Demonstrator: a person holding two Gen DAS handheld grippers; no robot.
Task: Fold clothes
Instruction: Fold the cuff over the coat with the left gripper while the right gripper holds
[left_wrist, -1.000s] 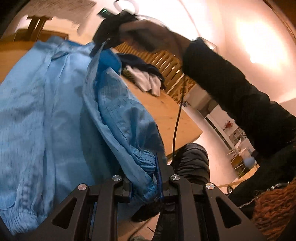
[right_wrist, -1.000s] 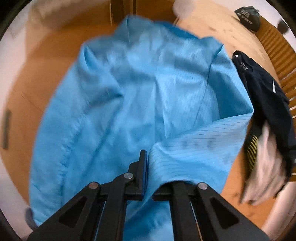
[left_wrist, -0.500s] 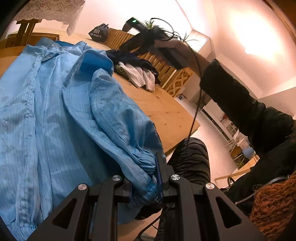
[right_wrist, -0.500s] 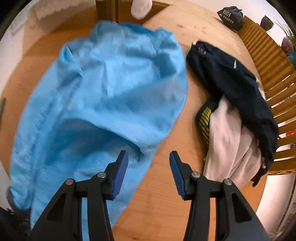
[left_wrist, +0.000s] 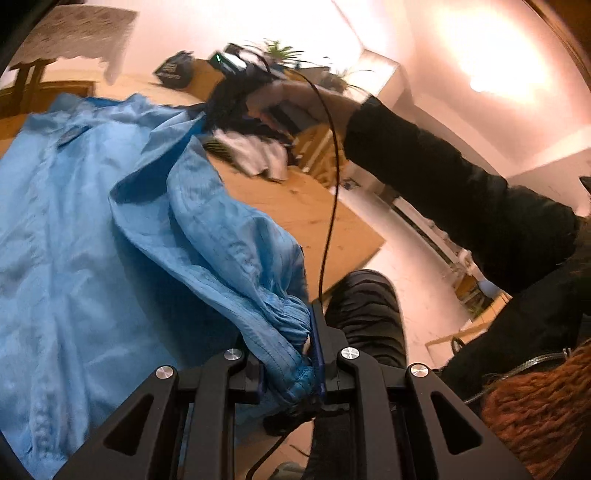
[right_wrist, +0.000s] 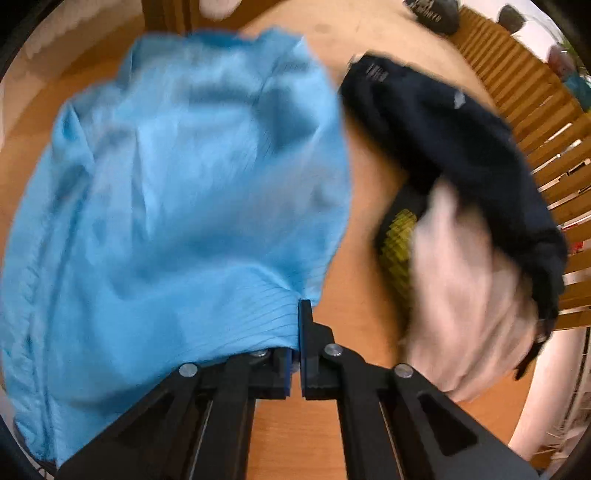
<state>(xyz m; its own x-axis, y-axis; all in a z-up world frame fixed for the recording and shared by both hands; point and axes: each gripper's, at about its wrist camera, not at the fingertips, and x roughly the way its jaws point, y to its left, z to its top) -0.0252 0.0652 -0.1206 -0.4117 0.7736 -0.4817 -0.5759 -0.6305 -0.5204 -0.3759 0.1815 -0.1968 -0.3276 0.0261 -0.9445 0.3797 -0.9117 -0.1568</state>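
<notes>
**Right gripper re-grips the shirt**

The blue shirt (right_wrist: 177, 192) lies spread on the wooden table (right_wrist: 351, 229). The right gripper (right_wrist: 299, 332), spread half a second ago, now pinches its edge; the left gripper (left_wrist: 291, 354) still clamps a cuff. Both hands can fold.

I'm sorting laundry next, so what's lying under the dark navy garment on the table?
A pale pink-white garment and a black-and-yellow patterned piece stick out from under the dark navy garment. Anything deeper in the pile is covered.
</notes>
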